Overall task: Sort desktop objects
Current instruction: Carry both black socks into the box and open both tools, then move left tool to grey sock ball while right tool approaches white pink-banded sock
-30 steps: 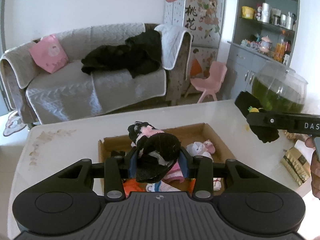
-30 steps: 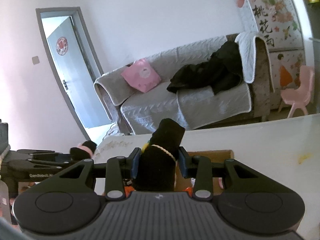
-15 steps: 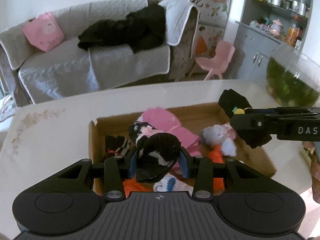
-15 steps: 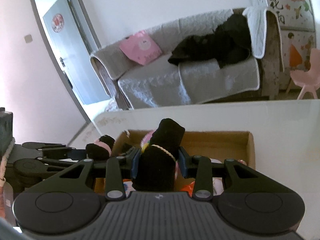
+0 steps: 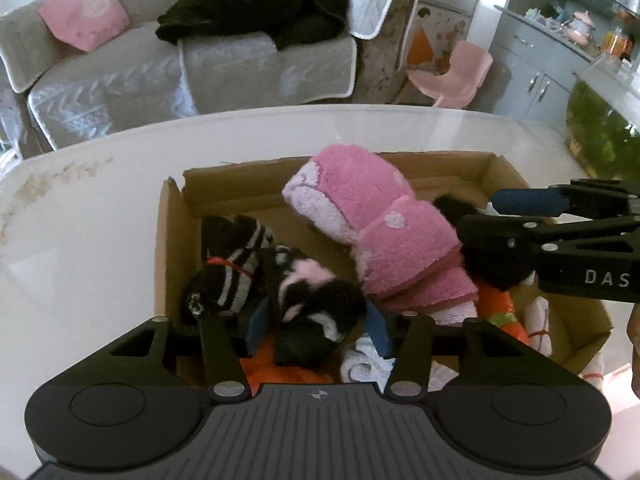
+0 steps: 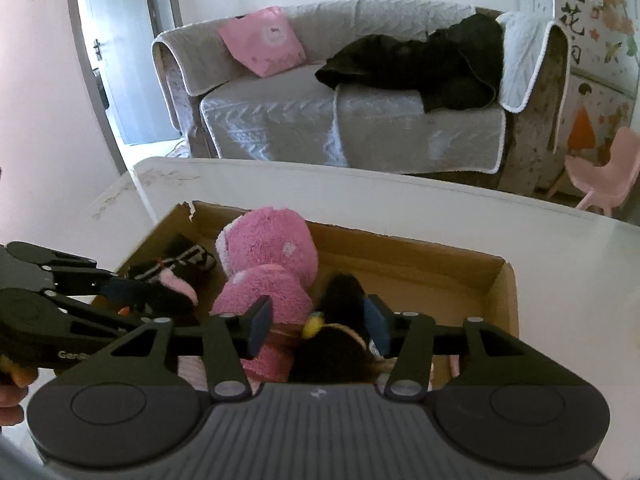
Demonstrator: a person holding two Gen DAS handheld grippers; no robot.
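Both grippers have dropped from above the tabletop into the cardboard box (image 5: 172, 240) over the last second, and their blue pads have spread apart where they were clamped before. Low in the left wrist frame, the left gripper (image 5: 316, 326) points forward and down into the near left part of the box; its jaws stand wide, and the black-and-pink sock bundle (image 5: 316, 300) lies loosely between the pads, resting on the clothes beneath. Just to its left, towards the box's left wall, lies a black-and-white striped sock roll (image 5: 228, 268) tied with a red thread.

At lower centre of the right wrist frame, the right gripper (image 6: 318, 322) reaches in level over the near side of the box, jaws likewise wide, with the black sock bundle (image 6: 340, 336) sitting between them, a small yellow tuft on its left side. Whether either pad touches it cannot be told. In the left wrist view this gripper enters from the right edge, its side printed "DAS" before the frame cuts it off; in the right wrist view the other gripper's arm at lower left reads "Gen", the rest hidden.

Filling the box's middle is a folded pink fleece garment (image 5: 376, 232) with pale dots, and an orange cloth (image 5: 496, 308) shows at the near right. Beyond the white tabletop (image 5: 80, 220), at upper right of the right wrist frame, a decorated cabinet (image 6: 592, 20) bears the black characters 桃花.
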